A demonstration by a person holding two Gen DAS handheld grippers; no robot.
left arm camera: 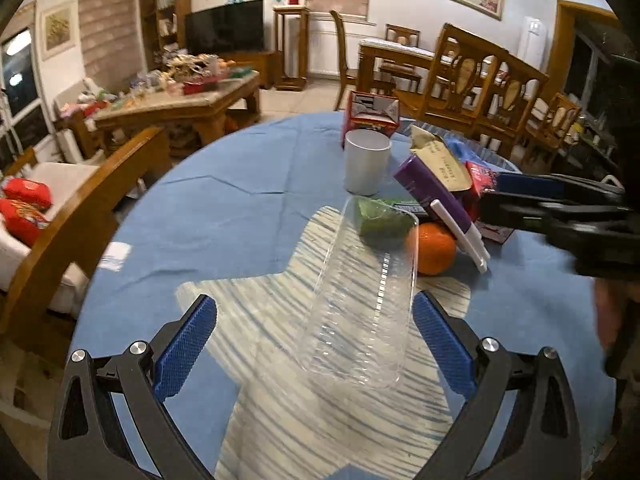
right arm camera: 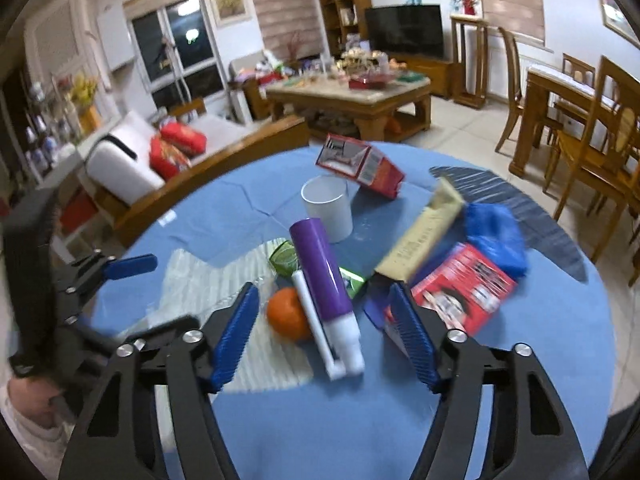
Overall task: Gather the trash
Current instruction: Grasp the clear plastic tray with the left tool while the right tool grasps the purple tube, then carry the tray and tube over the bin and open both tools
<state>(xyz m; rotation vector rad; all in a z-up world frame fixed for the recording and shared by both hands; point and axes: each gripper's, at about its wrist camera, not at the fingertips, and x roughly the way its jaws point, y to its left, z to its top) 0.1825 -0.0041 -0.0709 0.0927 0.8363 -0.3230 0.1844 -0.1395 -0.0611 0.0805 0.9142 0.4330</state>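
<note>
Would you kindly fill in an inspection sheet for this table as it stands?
Surface: round table under blue cloth, striped mat in the middle.
Job's things: clear plastic tray, purple tube, red boxes, beige packet, green wrapper.
Clutter: orange, white cup, blue cloth bundle.
Grippers: left gripper open, tray between its jaws, unpressed; right gripper open above the tube.
Cables: nothing seen.
Surroundings: sofa, coffee table, television, dining chairs.

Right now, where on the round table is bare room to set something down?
Bare blue cloth lies near the right tool, and at the sofa side, left of the white cup. Crowded: around the purple tube, orange and red box.
</note>
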